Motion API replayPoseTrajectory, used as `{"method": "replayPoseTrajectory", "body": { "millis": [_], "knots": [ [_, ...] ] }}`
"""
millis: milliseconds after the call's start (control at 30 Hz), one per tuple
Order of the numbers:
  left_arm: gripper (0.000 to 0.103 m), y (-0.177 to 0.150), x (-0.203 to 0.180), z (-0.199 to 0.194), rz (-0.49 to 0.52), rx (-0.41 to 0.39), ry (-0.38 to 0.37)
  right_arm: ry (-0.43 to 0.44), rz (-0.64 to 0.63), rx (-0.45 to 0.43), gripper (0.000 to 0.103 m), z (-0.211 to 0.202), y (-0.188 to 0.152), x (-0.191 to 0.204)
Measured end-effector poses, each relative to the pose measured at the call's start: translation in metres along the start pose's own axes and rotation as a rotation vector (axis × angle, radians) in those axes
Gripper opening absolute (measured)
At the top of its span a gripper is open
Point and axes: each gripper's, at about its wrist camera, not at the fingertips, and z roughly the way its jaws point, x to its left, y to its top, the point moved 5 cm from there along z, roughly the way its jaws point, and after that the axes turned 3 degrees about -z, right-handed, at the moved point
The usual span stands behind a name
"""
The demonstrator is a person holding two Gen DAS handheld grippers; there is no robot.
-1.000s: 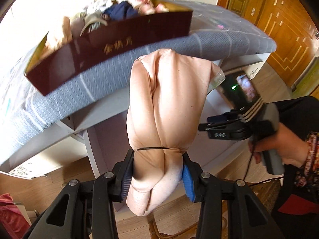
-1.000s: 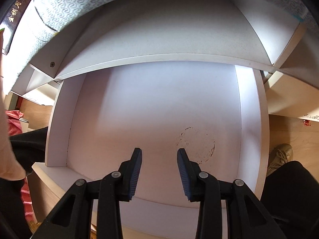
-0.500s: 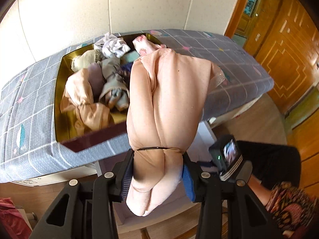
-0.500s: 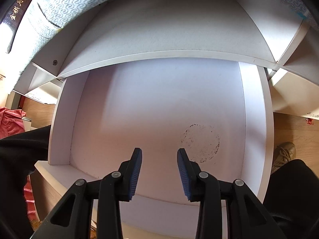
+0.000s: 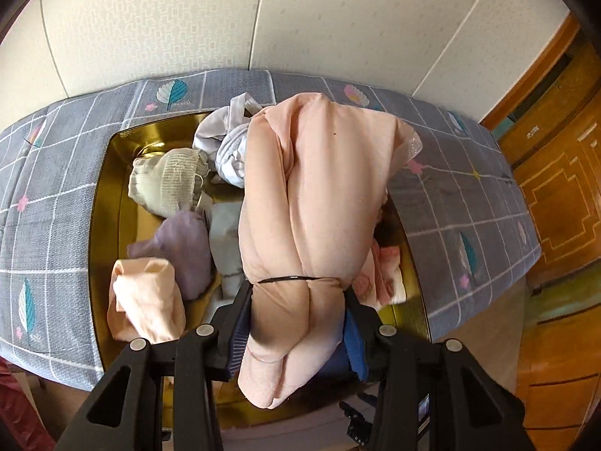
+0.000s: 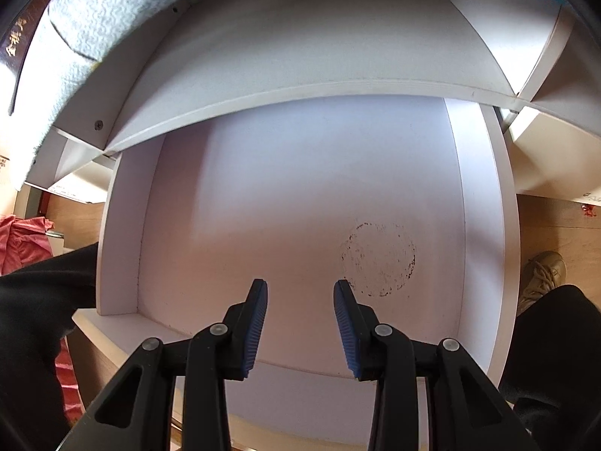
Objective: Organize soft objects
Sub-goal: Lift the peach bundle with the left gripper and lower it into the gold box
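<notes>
The pink bundle (image 5: 311, 203), cinched by a black band, is clamped between the left tool's (image 5: 296, 323) blue pads and hangs over the gold box (image 5: 112, 188) of rolled clothes on the bed (image 5: 56, 173), toward the box's near right corner. The right tool (image 6: 300, 319) stands narrowly parted, holding nothing, above a white shelf (image 6: 300, 188).

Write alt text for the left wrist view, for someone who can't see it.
The left claw grips a peach cloth bundle tied with a black band, held above a gold-lined box of rolled soft garments on a grey patterned cover.
</notes>
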Motion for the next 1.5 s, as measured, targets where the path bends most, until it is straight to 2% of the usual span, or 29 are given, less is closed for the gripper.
{"method": "replayPoseTrajectory", "body": {
  "millis": [133,300,367,433,567,700,767,800,833,900,933,967,1000,1033,1133,1167,1267,1333,1500],
  "knots": [
    [0.044,0.015,0.001,0.023,-0.05,0.054,-0.003,0.003,-0.006,0.004,0.038,0.0,-0.003,0.002],
    [0.046,0.024,0.007,0.027,0.003,0.076,0.06,-0.005,-0.021,0.007,0.038,0.001,-0.004,0.004],
    [0.052,0.021,0.012,0.03,-0.007,0.09,0.079,-0.003,-0.022,0.016,0.038,0.003,-0.005,0.004],
    [0.052,0.014,0.016,0.032,0.0,0.106,0.089,-0.005,-0.019,0.019,0.038,0.004,-0.006,0.004],
    [0.052,-0.003,0.021,0.023,0.079,0.129,0.128,-0.003,-0.012,0.02,0.038,0.004,-0.006,0.004],
    [0.057,-0.012,0.007,0.003,0.124,0.072,0.127,0.004,-0.007,0.02,0.038,0.004,-0.005,0.004],
    [0.059,-0.008,0.004,-0.015,0.126,0.011,0.126,0.004,-0.011,0.019,0.038,0.004,-0.005,0.005],
    [0.059,-0.005,-0.017,-0.018,0.124,-0.023,0.124,0.005,-0.014,0.019,0.038,0.004,-0.004,0.004],
    [0.059,-0.002,-0.015,-0.027,0.111,-0.07,0.128,0.004,-0.017,0.019,0.038,0.004,-0.004,0.004],
    [0.058,0.006,-0.03,-0.021,0.103,-0.119,0.129,0.003,-0.019,0.019,0.038,0.004,-0.005,0.002],
    [0.052,0.008,-0.03,-0.021,0.103,-0.124,0.127,0.004,-0.019,0.02,0.038,0.005,-0.005,0.001],
    [0.04,0.01,-0.044,-0.021,0.106,-0.117,0.13,0.005,-0.019,0.02,0.038,0.004,-0.004,0.001],
    [0.035,0.01,-0.045,-0.014,0.113,-0.105,0.148,0.005,-0.018,0.02,0.038,0.004,-0.003,-0.001],
    [0.035,0.005,-0.06,-0.002,0.114,-0.103,0.167,0.007,-0.016,0.019,0.038,0.006,-0.004,0.002],
    [0.03,0.004,-0.053,0.008,0.08,-0.105,0.2,0.014,-0.014,0.016,0.038,0.004,-0.004,0.0],
    [0.029,0.003,-0.062,0.021,0.071,-0.094,0.208,0.017,-0.014,0.016,0.038,0.004,-0.004,-0.001],
    [0.029,-0.005,-0.05,0.03,0.014,-0.061,0.252,0.022,-0.016,0.017,0.038,0.003,-0.004,-0.003],
    [0.029,-0.006,-0.046,0.033,-0.004,-0.071,0.236,0.028,-0.02,0.019,0.038,0.002,-0.004,-0.003],
    [0.033,-0.015,-0.072,0.036,0.111,-0.099,0.198,0.019,-0.032,0.018,0.038,0.0,-0.004,-0.003]
  ]
}}
